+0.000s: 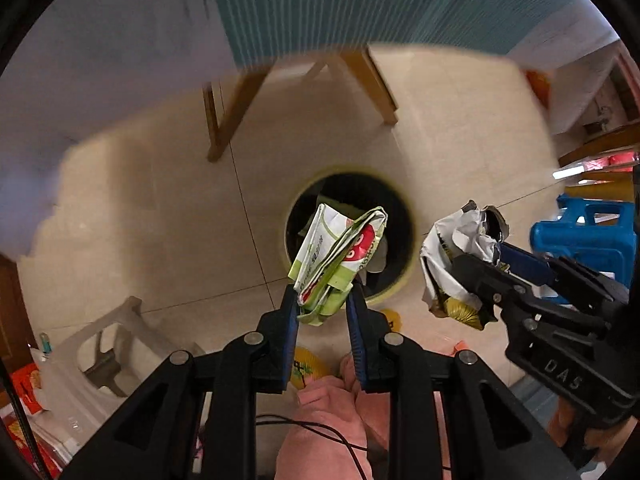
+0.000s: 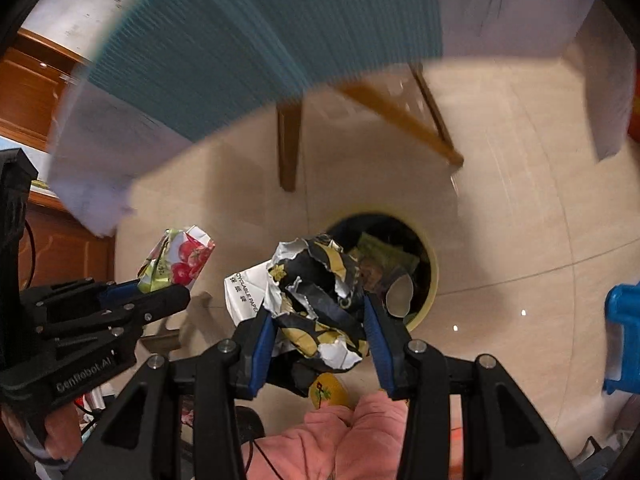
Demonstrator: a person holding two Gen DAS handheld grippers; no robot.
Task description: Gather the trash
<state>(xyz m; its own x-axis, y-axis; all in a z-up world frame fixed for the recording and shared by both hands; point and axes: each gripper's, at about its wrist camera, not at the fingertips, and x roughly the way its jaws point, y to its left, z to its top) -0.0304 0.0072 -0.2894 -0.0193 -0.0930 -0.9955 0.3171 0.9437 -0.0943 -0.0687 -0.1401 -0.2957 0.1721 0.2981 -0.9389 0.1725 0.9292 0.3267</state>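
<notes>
The flattened green-and-white carton is pinched between the fingers of the left gripper and hangs directly above the mouth of the trash bin, a round yellow-rimmed bin standing on the tiled floor. Just to the right of the bin, the right gripper has its fingers clamped on a crumpled black, white and yellow paper wad, which overlaps the bin's near rim without being squarely over the opening.

Judging by this, the step in hand is the drop: both pieces have been brought to the bin and neither is released. The carton looks ready to fall once the left fingers spread; the wad probably needs carrying further over the opening first, or it may land on the floor beside the bin.

The bin's inside is dark; some wrappers lie in it, but how full it is cannot be told. The striped teal cloth and wooden legs beyond the bin are smeared by blur. Pink-clad legs below hide the floor nearest the bin.
</notes>
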